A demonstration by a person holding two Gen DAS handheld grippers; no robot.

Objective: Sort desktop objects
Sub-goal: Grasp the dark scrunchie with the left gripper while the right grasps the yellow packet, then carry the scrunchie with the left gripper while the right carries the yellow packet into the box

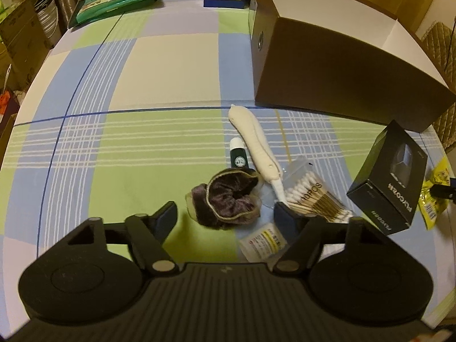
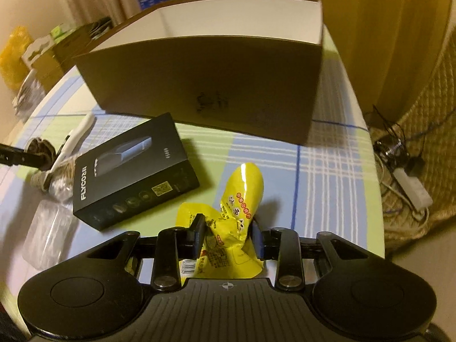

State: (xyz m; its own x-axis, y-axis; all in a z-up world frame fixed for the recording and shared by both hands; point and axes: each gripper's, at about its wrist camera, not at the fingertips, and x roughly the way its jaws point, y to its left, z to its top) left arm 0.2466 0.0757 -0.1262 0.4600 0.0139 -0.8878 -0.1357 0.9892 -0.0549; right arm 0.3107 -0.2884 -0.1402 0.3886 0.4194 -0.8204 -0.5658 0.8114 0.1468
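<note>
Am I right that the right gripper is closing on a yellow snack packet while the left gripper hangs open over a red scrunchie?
Almost. The scrunchie is dark purple-brown, not red, as the left wrist view shows. The rest stands: the left gripper hangs open over it, and in the right wrist view the right gripper has the yellow snack packet between its fingers.

A power strip (image 2: 410, 183) with tangled cables lies beside curtains (image 2: 379, 28).

Curtains (image 2: 350, 42) behind checked tablecloth (image 1: 159, 148)
</note>
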